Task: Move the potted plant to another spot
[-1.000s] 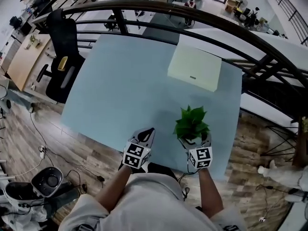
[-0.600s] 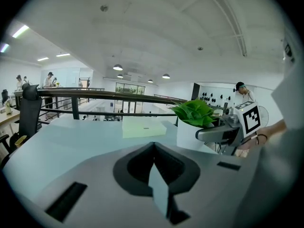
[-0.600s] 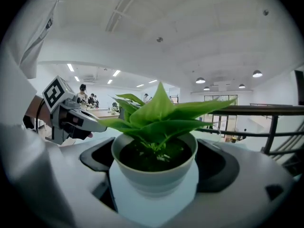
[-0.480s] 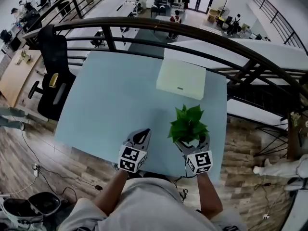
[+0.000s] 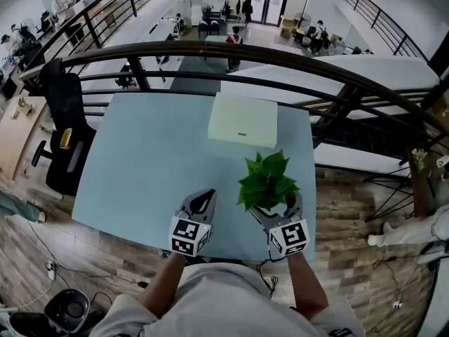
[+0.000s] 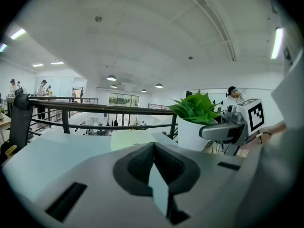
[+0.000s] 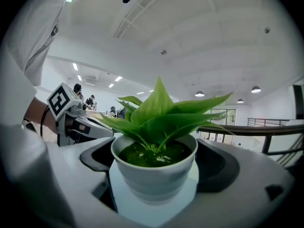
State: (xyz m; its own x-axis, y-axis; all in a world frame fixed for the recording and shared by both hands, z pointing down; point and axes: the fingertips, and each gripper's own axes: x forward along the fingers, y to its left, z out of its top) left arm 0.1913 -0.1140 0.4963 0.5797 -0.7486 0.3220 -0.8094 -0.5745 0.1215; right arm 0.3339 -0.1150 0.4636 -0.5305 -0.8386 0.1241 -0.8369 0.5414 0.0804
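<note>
The potted plant (image 5: 266, 181) has green leaves and a white pot (image 7: 154, 175). It sits over the near right part of the pale blue table (image 5: 140, 153). My right gripper (image 5: 272, 206) is shut on the pot, with one jaw against each side (image 7: 154, 167). Whether the pot rests on the table or hangs just above it I cannot tell. My left gripper (image 5: 202, 201) is shut and holds nothing, a little to the left of the plant. Its jaws meet in the left gripper view (image 6: 153, 148), where the plant (image 6: 197, 108) shows at the right.
A flat white box (image 5: 243, 119) lies on the table's far right part, beyond the plant. A dark curved railing (image 5: 210, 48) runs behind the table. A black office chair (image 5: 59, 118) stands off its left side. The table's near edge is just below both grippers.
The plant and my right gripper have shifted forward, closer to the white box. My left gripper keeps its place beside them, still shut. The head view has swung.
</note>
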